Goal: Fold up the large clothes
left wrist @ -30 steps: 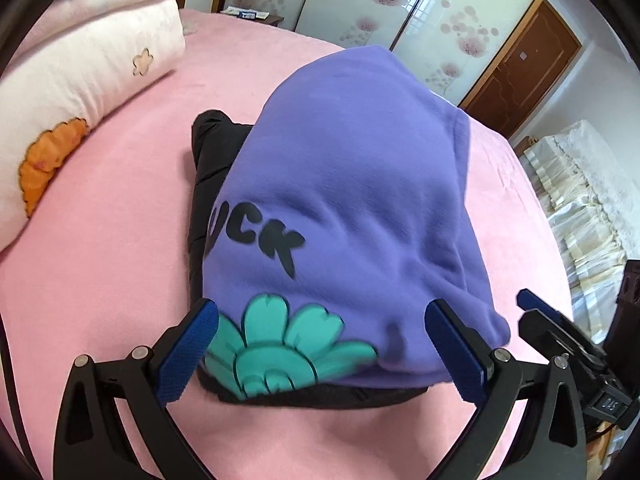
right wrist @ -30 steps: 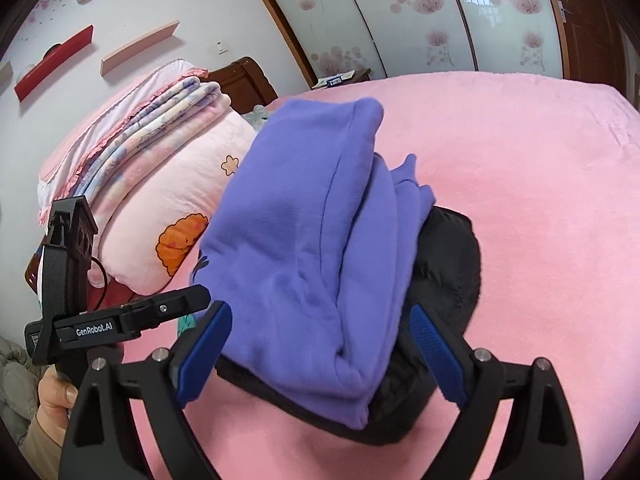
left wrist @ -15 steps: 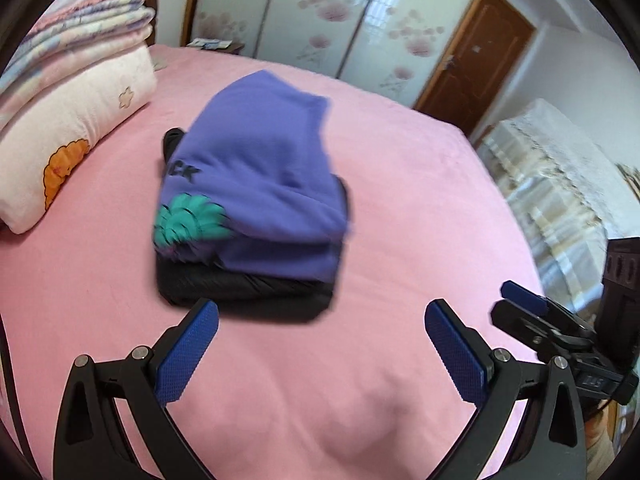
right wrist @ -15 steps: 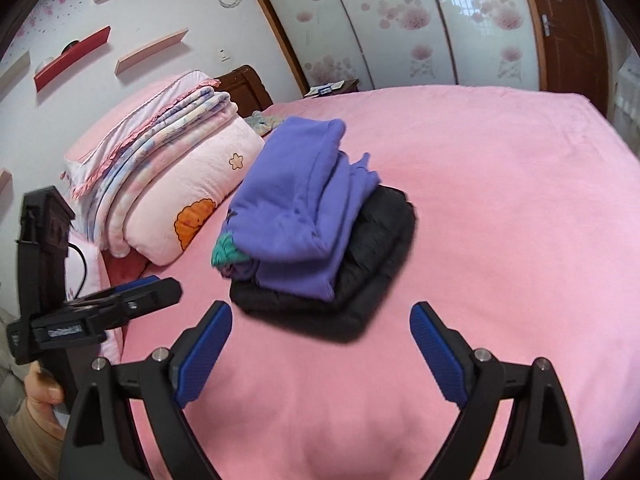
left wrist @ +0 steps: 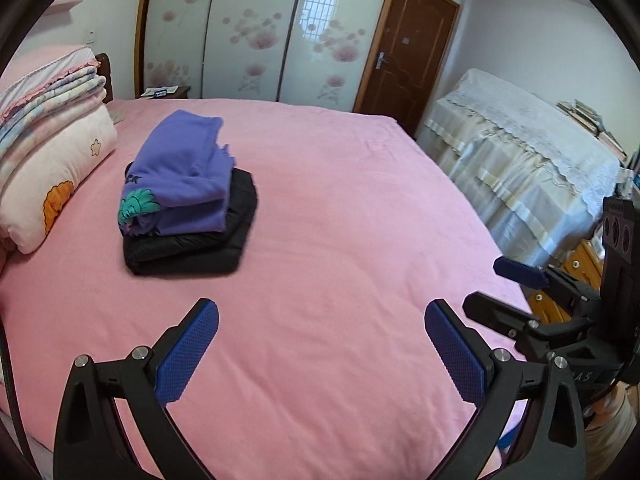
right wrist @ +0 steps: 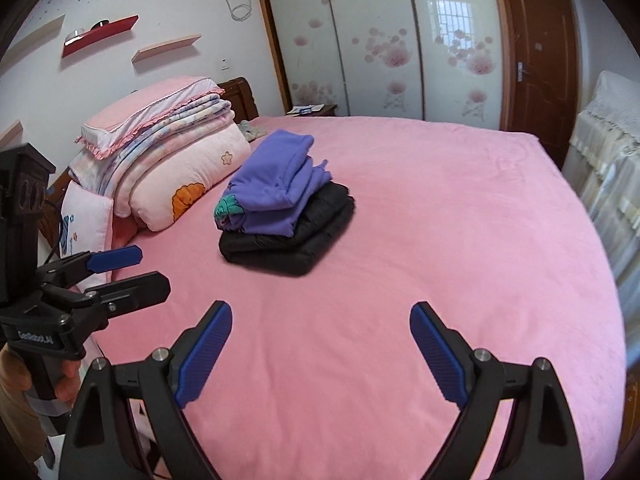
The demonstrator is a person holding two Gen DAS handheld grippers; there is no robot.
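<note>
We start at the left of the bed (left wrist: 360, 208), where the quilts (left wrist: 48, 120) are stacked against the headboard. Just beside them lies the pile that matters: a purple hoodie (left wrist: 180, 176) folded on top of a folded black jacket (left wrist: 192, 244), the two touching and roughly squared up, both resting on the pink cover.

From our left gripper (left wrist: 320, 352) the pile lies ahead and off to the left, well apart from the fingertips. From our right gripper (right wrist: 320, 352) it lies ahead and slightly left too, again well clear. The pile's long axis runs away from us toward the headboard end, with its short end, the one showing the green flower print (right wrist: 228, 204), turned toward us. We judge the left gripper the nearer of the two, since it sits on the pile's side, though the margin looks small.

Moving right, the middle and right of the bed carry no other garment that we can see. Both grippers hover low over the near edge, pointing forward across the bed, level and side by side; each shows in the other's view. Both have their jaws spread wide with nothing between the blue pads (left wrist: 188, 356).

With both garments folded and stacked, we judge the folding here to be finished or nearly so. Any further move would call for a reach forward and left.
</note>
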